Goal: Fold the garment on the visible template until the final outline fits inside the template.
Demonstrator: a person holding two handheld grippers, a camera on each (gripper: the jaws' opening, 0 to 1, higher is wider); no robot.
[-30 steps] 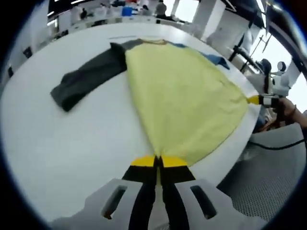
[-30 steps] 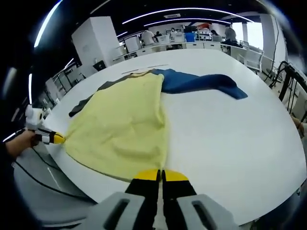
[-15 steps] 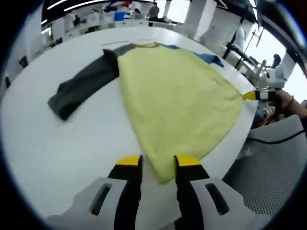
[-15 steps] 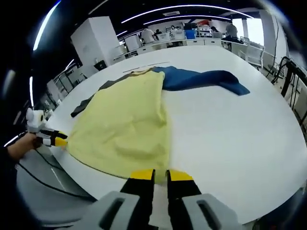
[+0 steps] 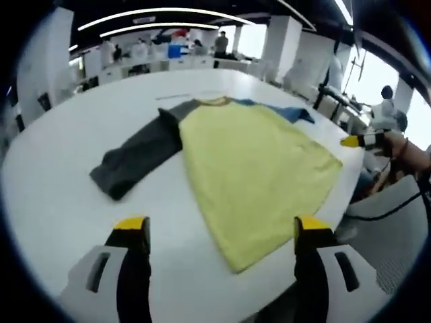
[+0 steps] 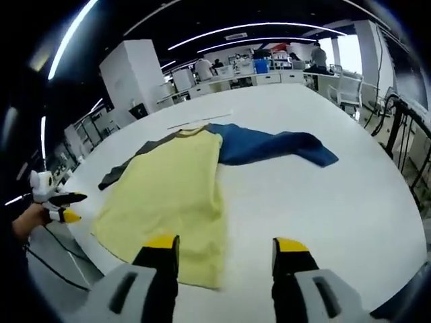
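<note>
1. The yellow-bodied shirt (image 5: 259, 178) with one dark grey sleeve (image 5: 138, 158) and one blue sleeve (image 6: 273, 146) lies spread flat on the round white table (image 5: 54, 202), hem at the near edge.
2. Left gripper (image 5: 219, 232) and right gripper (image 6: 225, 250) both hover with fingers released wide, holding nothing.
3. Progress-wise, I'd say barely started: both sleeves stick out sideways, no fold visible. I can't make out any template outline.

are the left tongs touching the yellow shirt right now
Apart. In the left gripper view the left tongs stand wide open, and white table shows between each tip and the yellow shirt.
</note>
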